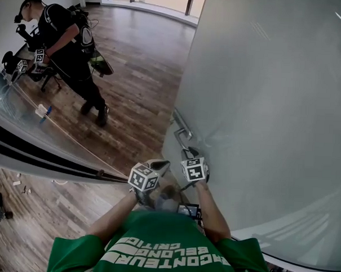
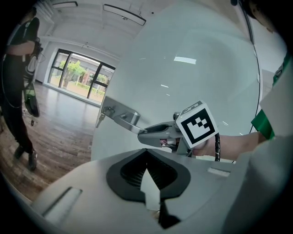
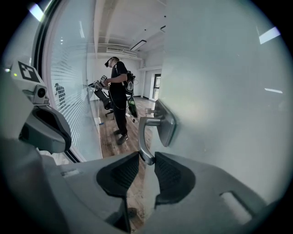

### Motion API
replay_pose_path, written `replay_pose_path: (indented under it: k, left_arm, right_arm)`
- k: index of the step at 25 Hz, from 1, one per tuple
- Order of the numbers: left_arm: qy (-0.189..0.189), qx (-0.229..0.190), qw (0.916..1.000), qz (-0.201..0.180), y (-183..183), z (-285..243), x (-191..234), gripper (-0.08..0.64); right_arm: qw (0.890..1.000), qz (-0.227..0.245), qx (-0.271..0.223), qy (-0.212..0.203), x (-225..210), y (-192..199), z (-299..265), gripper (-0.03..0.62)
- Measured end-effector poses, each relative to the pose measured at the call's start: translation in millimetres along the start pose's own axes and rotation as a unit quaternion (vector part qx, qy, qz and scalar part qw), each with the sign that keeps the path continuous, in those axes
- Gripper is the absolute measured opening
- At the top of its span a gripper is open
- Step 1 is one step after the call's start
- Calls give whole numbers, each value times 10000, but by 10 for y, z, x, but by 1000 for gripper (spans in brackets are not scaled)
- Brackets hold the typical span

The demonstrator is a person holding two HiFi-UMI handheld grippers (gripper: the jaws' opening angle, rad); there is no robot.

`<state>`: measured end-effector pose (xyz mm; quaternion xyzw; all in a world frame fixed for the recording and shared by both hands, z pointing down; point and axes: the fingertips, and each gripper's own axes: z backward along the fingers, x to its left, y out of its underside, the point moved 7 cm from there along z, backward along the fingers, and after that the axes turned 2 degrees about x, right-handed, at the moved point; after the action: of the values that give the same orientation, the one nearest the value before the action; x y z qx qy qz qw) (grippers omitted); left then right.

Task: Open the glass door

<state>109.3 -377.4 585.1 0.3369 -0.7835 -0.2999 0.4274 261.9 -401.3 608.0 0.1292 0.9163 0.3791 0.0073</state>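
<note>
Clamping the down-hanging end of the metal lever handle (image 3: 143, 137) between its two black pads, the right gripper (image 3: 147, 160) sits close against the frosted glass door (image 1: 273, 109), which fills the right side of the head view with the handle near its free edge. The left gripper (image 2: 147, 153) hangs just beside the right one on the person's left, its jaw tips brought together on nothing, pointing toward the same handle. Left of the door's edge lies wooden floor (image 1: 140, 63), where another person (image 1: 67, 38) in dark clothes stands by a glass partition (image 1: 24, 129).
</note>
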Motion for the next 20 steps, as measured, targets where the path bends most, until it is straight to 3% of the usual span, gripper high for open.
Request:
replay_pose_path:
  k: [17,20]
  left_arm:
    - [144,233,9992,-297,-393,-743,-2,17]
    - [214,193,9987,-413,-474,-678,-128,17]
  right_arm:
    - [9972,-531,11,522,-805,14,-163,100]
    - [9960,-598,-2,660,-822,-20,4,100]
